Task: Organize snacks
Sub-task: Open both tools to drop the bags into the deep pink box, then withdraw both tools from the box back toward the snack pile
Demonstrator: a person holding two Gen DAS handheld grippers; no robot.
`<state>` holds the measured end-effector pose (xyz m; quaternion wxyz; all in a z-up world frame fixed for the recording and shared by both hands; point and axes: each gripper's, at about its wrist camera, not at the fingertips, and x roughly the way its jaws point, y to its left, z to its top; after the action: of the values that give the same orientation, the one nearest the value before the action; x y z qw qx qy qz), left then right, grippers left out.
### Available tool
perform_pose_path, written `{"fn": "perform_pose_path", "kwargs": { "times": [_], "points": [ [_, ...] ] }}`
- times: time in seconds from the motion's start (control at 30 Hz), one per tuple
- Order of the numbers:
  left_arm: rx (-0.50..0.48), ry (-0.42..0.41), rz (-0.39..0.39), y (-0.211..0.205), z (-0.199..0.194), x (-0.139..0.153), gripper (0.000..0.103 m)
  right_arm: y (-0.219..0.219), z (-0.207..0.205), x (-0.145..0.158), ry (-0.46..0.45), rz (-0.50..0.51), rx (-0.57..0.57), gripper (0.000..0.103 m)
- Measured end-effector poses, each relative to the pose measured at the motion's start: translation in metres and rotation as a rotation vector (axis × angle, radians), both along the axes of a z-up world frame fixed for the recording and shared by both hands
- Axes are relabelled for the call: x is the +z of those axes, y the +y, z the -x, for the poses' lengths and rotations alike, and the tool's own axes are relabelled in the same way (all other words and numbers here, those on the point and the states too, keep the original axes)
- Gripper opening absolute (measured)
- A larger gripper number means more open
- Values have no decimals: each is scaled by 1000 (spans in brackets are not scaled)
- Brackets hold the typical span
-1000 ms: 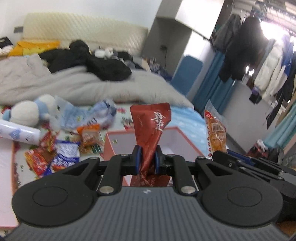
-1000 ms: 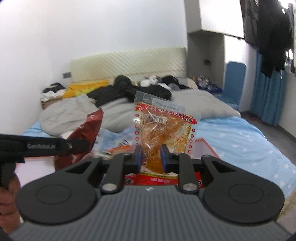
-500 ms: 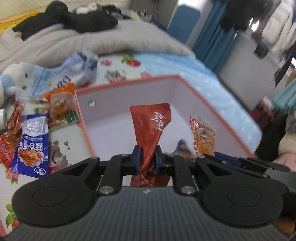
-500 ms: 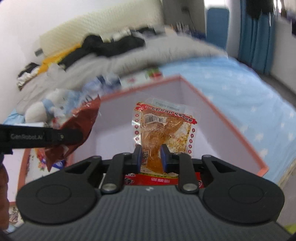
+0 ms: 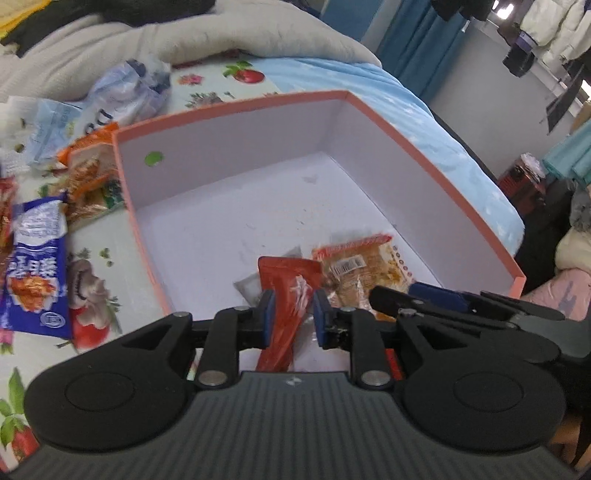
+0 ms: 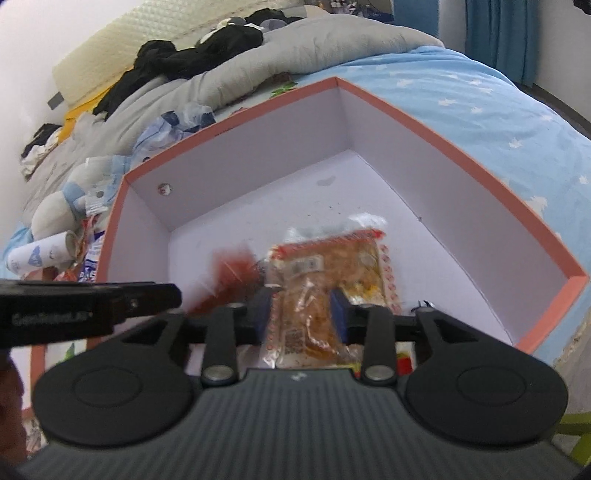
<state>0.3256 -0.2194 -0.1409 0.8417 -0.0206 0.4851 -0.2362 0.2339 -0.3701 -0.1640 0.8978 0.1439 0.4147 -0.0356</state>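
Observation:
A salmon-rimmed box (image 5: 229,107) with a white inside lies on the bed. My left gripper (image 5: 293,314) hangs low over its near end, jaws opening. A red snack packet (image 5: 286,295) slumps loose between the pads onto the box floor. My right gripper (image 6: 302,310) is beside it, jaws opening too. An orange snack packet (image 6: 314,273) sags between its blue pads (image 6: 340,314), resting on the floor of the box (image 6: 443,144). The orange packet (image 5: 365,262) lies right of the red one. The red packet (image 6: 232,269) is blurred in the right wrist view.
Left of the box several snacks lie on the flowered sheet: a blue packet (image 5: 37,266), an orange packet (image 5: 92,166), a crumpled plastic bag (image 5: 125,88). A plush toy (image 6: 55,210) and white tube (image 6: 40,254) sit further left. A grey duvet (image 5: 221,33) lies behind.
Both grippers came down into the box. Their jaws widened, and the red and orange packets dropped from upright in the pads to slump onto the box floor.

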Motion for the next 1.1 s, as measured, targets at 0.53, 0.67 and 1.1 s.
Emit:
{"fn": "perform_pose_path", "kwargs": {
  "times": [0.53,0.67,1.1],
  "points": [
    [82,-234,61,48,91,106,33,25,72,80,-204,44,41,47],
    [111,-273,99,68,129,128,33,37,96,100,-259,48,53,47],
    [207,-406,107,130,218,157,33,82,156,145,-434,46,143,47]
  ]
}}
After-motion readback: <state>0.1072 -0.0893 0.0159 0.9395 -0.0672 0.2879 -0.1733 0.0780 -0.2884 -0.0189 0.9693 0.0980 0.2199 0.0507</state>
